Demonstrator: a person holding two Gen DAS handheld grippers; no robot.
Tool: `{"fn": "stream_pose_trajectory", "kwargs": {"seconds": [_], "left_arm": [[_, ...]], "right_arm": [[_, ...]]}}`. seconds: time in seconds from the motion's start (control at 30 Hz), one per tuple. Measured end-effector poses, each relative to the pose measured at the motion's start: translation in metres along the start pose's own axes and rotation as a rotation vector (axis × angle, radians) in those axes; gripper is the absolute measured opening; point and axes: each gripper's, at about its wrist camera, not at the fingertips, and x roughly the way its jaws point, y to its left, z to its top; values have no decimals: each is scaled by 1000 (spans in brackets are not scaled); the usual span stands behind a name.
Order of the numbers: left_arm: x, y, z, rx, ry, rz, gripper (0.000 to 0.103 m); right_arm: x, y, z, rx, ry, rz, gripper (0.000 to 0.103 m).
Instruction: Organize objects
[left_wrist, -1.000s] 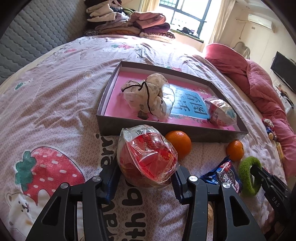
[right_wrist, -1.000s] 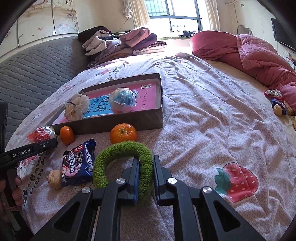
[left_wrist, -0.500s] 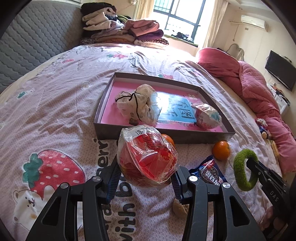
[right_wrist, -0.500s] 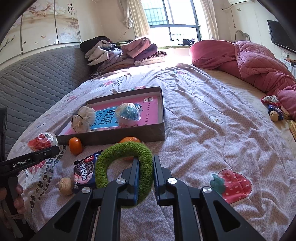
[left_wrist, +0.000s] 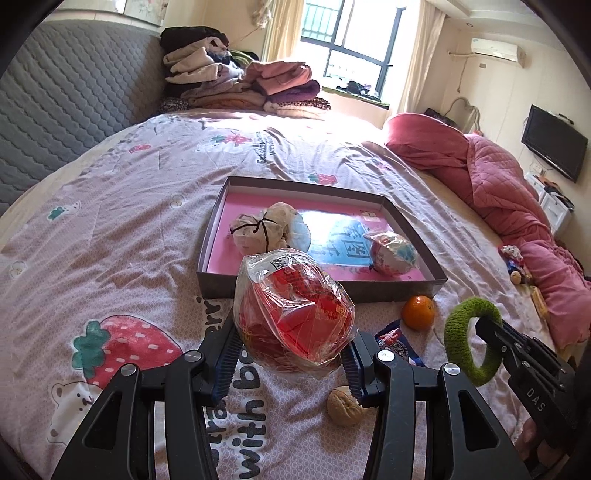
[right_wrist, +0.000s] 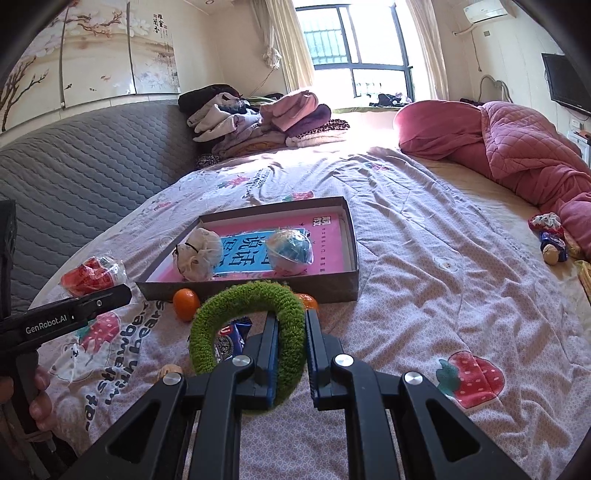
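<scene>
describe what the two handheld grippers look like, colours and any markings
Both are matte black plastic with silver screws on angular, cut-out finger arms and blue ribbed pads. The left gripper reads "GenRobot.AI" in white on its side; the right gripper shows "DAS". No cables or sleeves are visible.

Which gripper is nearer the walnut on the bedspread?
Left. The left gripper hangs just above the walnut, holding the red packet; the right gripper is off to its right.

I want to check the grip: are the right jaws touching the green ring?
Touching. In the right wrist view, the right gripper has both jaws pressed on the green ring, squeezing its fuzzy band.
</scene>
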Motion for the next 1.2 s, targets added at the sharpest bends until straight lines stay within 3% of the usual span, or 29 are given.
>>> {"fn": "stream_pose_trajectory", "kwargs": {"seconds": [0.5, 1.2], "left_arm": [[-17, -8, 4, 38, -60, 31, 50], [-2, -11, 26, 55, -75, 29, 50]], "right_arm": [[-4, 26, 18, -55, -46, 31, 14], [24, 35, 45, -118, -66, 41, 14]]}}
